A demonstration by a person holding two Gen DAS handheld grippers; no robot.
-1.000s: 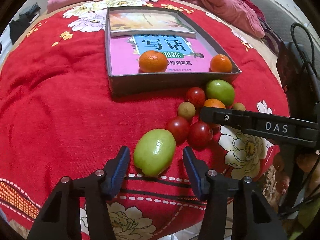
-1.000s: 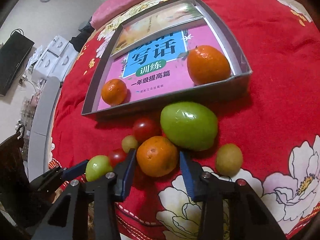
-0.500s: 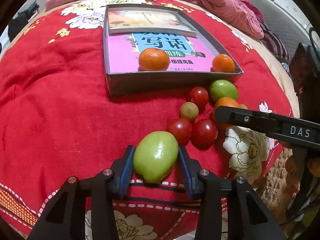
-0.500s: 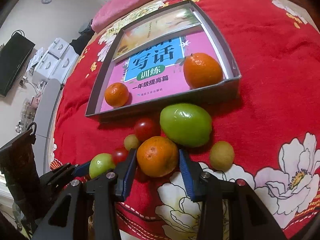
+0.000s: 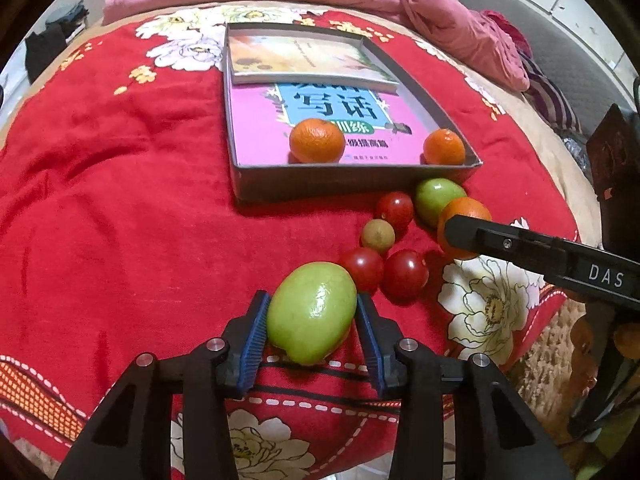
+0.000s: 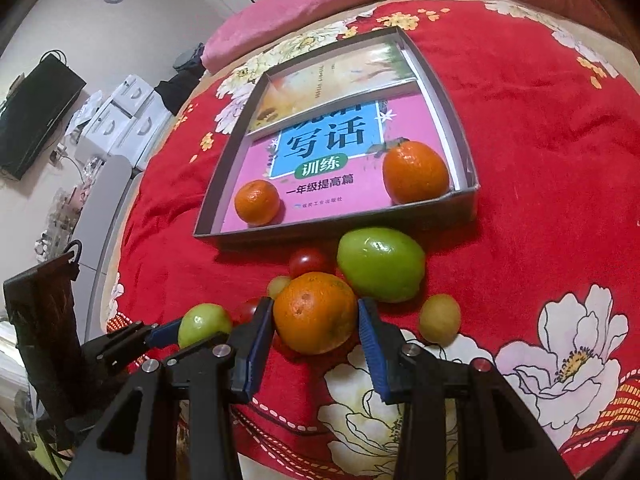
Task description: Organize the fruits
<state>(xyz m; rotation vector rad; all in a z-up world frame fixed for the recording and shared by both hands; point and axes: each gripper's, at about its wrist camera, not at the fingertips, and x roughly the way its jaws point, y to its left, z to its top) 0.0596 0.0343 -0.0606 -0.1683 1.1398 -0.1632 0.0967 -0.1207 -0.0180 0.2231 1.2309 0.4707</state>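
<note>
Fruits | we've got the left gripper (image 5: 311,318) clamped on a green fruit (image 5: 312,312), bottom centre | our right gripper (image 6: 316,318) pinches an orange (image 6: 315,312), lower centre | two oranges sit in the grey box (image 6: 336,224), mid-frame | red tomatoes (image 5: 405,276) loose between.

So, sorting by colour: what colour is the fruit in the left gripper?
Green, clearest in the left wrist view.

A red floral blanket (image 5: 100,220) is covering the bed. A pink quilt (image 5: 420,12) is lying bunched along its far edge. White storage boxes (image 6: 120,120) are standing beside it.
</note>
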